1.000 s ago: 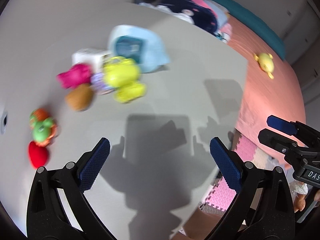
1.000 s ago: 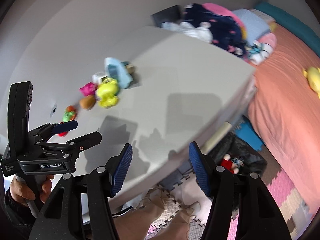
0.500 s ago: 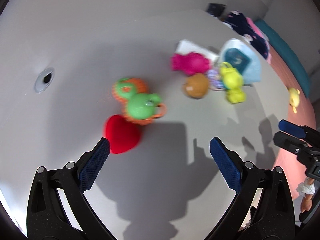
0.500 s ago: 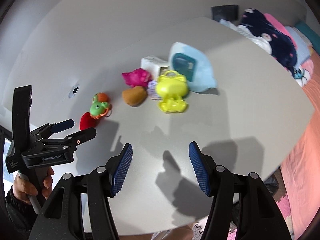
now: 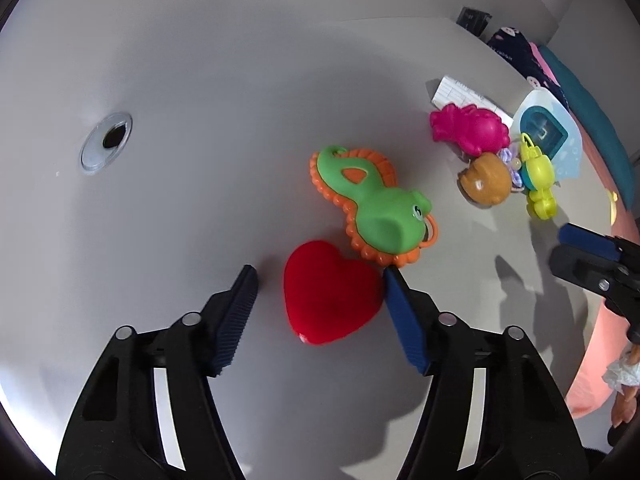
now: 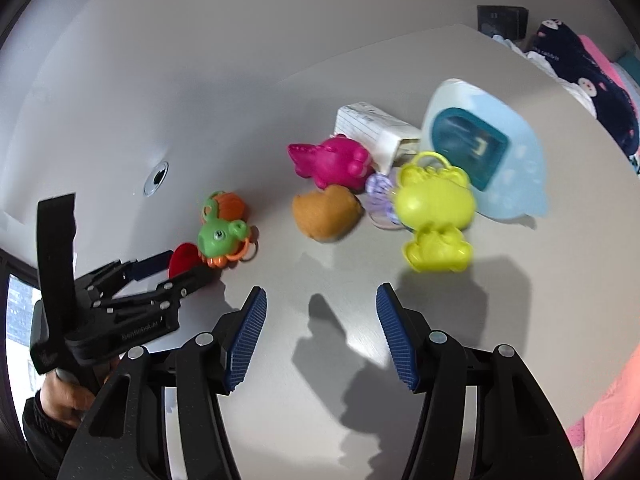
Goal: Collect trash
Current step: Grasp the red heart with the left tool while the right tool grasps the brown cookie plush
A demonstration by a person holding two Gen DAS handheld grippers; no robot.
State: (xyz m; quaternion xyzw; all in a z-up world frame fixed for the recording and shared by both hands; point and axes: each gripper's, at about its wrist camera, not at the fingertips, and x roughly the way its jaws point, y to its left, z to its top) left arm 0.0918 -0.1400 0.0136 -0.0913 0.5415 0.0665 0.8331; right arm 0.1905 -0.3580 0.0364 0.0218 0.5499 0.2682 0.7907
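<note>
Red heart [image 5: 330, 304] sits betw. open left tool [image 5: 320, 280] fingers; right finger touches green toy [image 5: 376, 208], may drag it. Right tool [image 6: 320, 300] open, w/ nothing.

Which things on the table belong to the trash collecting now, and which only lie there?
In the job:
- red heart-shaped toy, between the open left gripper's fingers
- left gripper

Lying about:
- green and orange plastic seahorse
- pink plastic toy
- brown rounded toy
- yellow plastic frog case
- white paper box
</note>
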